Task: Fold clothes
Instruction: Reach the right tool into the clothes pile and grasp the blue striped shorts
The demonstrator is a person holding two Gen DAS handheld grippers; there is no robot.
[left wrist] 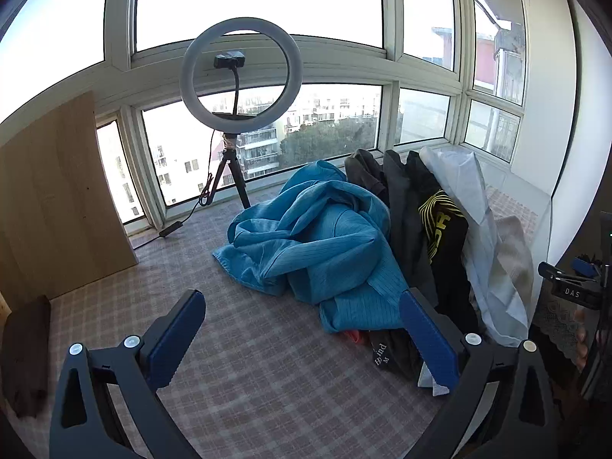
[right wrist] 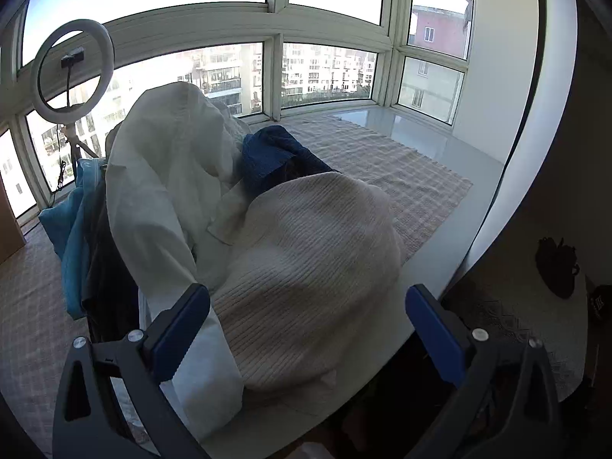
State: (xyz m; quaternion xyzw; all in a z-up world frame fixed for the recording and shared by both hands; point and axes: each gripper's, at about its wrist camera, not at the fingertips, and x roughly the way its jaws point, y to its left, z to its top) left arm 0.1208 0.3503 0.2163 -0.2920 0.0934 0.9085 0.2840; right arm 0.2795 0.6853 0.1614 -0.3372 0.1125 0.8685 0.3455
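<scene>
A heap of clothes lies on a checked cloth (left wrist: 248, 375) by the window. In the left wrist view a crumpled blue garment (left wrist: 321, 241) is in front, with a black shirt with yellow print (left wrist: 443, 229) and a white shirt (left wrist: 478, 229) to its right. My left gripper (left wrist: 302, 340) is open and empty, just before the blue garment's near edge. In the right wrist view a cream knit sweater (right wrist: 313, 279) lies closest, with the white shirt (right wrist: 164, 176) to its left and a dark blue garment (right wrist: 271, 153) behind. My right gripper (right wrist: 306, 332) is open above the sweater, holding nothing.
A ring light on a tripod (left wrist: 241, 76) stands by the window, its cable trailing on the cloth. A wooden board (left wrist: 57, 199) leans at the left. The white sill (right wrist: 440, 141) runs to the right wall. The other gripper's body (left wrist: 581, 287) shows at the right edge.
</scene>
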